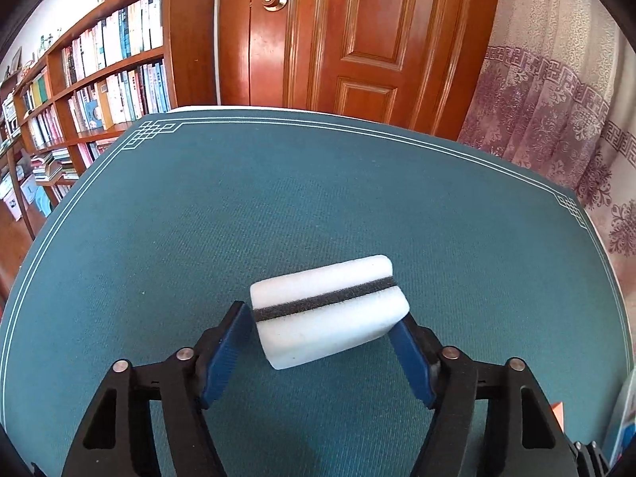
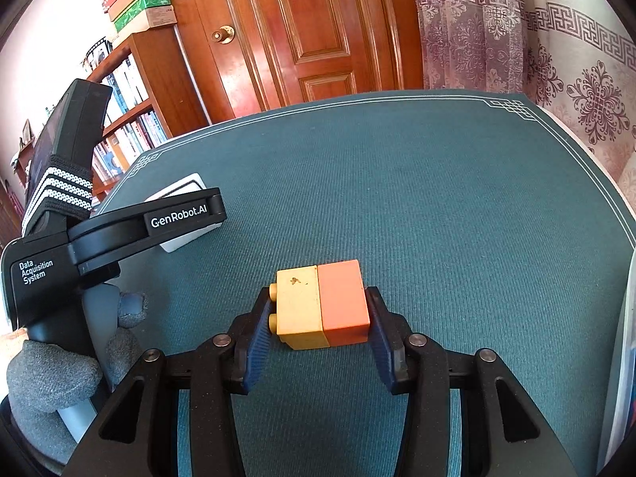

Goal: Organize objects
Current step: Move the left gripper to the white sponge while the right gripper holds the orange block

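Sitting low in the centre of the left wrist view, a white sponge block with a dark foam stripe through its middle is held by the left gripper, the blue pads pressed against its two ends, so that claw is clamped on the sponge at a fairly wide spread. The sponge is tilted a bit, its right end sitting higher in the frame, and whether it's resting on the teal table mat or lifted just off it can't really be told. Over in the right wrist view, a joined pair of toy bricks is gripped dead centre: a yellow brick on the left with two studs poking out toward the left pad, and an orange brick stuck flush to its right side. The right gripper is closed on that pair, one pad against the studs and the other against the orange face. At the left edge of that same frame the left gripper's black body is seen from the side, marked "GenRobot.AI", held by a grey gloved hand, with the sponge mostly hidden behind its finger. A wooden door and a bookshelf are seen behind the table, upper part of the frame.
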A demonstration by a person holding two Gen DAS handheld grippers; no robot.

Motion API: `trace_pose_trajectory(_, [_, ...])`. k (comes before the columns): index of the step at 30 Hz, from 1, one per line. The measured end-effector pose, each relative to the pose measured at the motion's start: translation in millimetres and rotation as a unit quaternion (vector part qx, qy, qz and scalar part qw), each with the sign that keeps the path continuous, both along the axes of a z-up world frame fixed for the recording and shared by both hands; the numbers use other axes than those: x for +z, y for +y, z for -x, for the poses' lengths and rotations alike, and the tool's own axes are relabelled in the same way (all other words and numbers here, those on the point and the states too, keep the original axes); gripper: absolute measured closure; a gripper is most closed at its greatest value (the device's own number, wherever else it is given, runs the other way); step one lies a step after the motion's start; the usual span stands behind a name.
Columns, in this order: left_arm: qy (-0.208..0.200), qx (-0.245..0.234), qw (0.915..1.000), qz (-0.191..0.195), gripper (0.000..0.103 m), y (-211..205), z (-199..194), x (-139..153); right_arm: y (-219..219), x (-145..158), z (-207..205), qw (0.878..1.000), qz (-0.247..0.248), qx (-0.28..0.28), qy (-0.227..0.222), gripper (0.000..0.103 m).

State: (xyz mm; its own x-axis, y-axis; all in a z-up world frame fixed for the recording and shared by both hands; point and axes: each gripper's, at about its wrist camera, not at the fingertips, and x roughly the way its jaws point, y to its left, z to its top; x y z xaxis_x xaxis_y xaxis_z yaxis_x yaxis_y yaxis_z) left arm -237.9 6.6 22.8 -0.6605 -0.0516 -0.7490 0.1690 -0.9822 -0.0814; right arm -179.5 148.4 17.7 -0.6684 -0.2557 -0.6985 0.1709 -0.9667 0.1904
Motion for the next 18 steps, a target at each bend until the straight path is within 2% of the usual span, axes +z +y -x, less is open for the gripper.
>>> trace_pose_trajectory(4, [0.01,-0.002,0.9999,0.005,0.035,1,-13,2,0,0,0,1.0,0.002,0.0,0.0,0.057])
trace_pose_trajectory(11, [0.012,0.005,0.9997,-0.021,0.039,-13,-40,4,0,-1,-1,1.0,0.006,0.001,-0.001,0.057])
trace_pose_trajectory(13, [0.018,0.003,0.9995,-0.024,0.047,-15,-50,7,0,-1,-1,1.0,0.006,0.001,-0.001,0.057])
trace_pose_trajectory(18, [0.028,-0.003,0.9991,-0.033,0.049,-18,-75,14,0,0,-1,1.0,0.003,0.001,0.0,0.057])
